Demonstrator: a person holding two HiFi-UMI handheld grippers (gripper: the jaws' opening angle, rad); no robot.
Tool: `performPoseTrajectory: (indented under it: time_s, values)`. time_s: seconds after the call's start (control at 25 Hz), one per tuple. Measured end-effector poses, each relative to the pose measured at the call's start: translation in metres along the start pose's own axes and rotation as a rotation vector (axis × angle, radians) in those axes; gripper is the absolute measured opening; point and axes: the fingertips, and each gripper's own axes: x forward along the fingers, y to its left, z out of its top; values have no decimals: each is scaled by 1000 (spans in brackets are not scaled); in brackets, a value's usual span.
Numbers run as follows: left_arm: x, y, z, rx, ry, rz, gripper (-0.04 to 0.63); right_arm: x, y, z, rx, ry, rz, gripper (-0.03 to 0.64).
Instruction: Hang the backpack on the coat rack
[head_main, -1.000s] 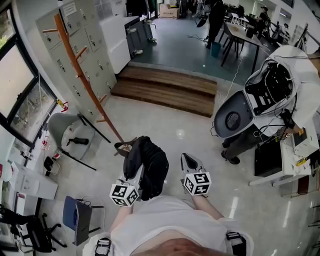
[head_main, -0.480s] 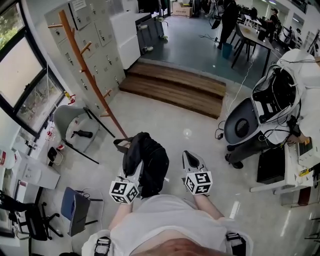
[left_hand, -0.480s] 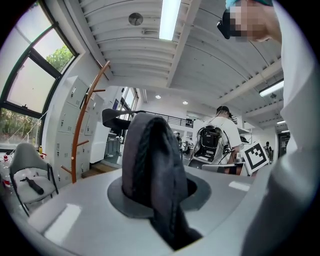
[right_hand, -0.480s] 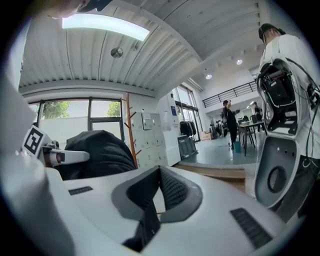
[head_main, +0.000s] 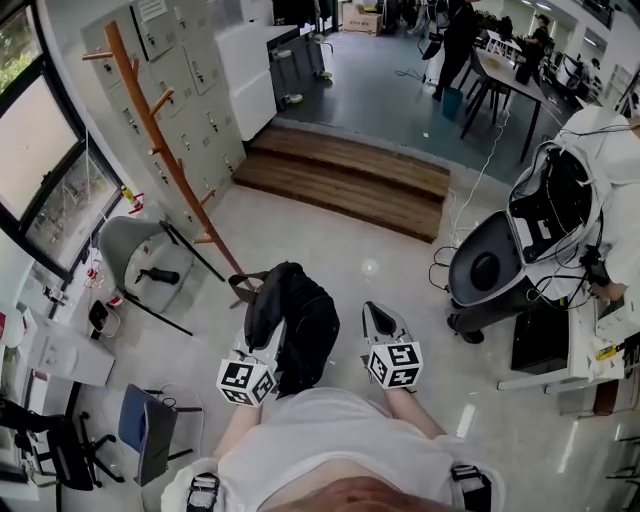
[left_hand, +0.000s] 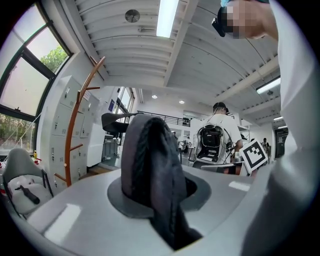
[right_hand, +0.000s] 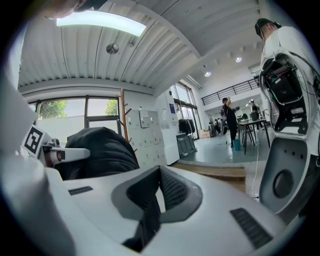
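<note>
**Q:** Where's the backpack, and what are my grippers doing?

**A:** The black backpack (head_main: 295, 325) hangs at lower centre. Your left gripper (head_main: 268, 350) has its jaws clamped on the backpack's dark fabric. Your right gripper (head_main: 380, 318), just right of it, has its jaws together and empty.

**Q:** What's around?

**A:** The wooden coat rack (head_main: 160, 140) leans at upper left, before grey lockers (head_main: 190, 70). A grey chair (head_main: 130, 255) sits beside the rack's foot. Wooden steps (head_main: 350, 180) cross the upper centre, and a person in white (head_main: 600, 170) stands at right.

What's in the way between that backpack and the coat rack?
Nothing. In the head view only bare floor shows between the backpack and the foot of the coat rack; the grey chair stands to its left.
</note>
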Motion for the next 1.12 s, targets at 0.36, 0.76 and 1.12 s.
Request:
performPoseTrajectory:
  time_s: [0.36,0.76,1.12]
  values:
    - [79,94,7,-18,18,-60,97,111,-4,19,-6,-1,-30,9]
    - [158,202,30,2,29,-150,97,230,3,48,6,-33,-77,8]
    - [206,263,29,-18,59,-189,97,301,-1,45,36,-3,-124,9]
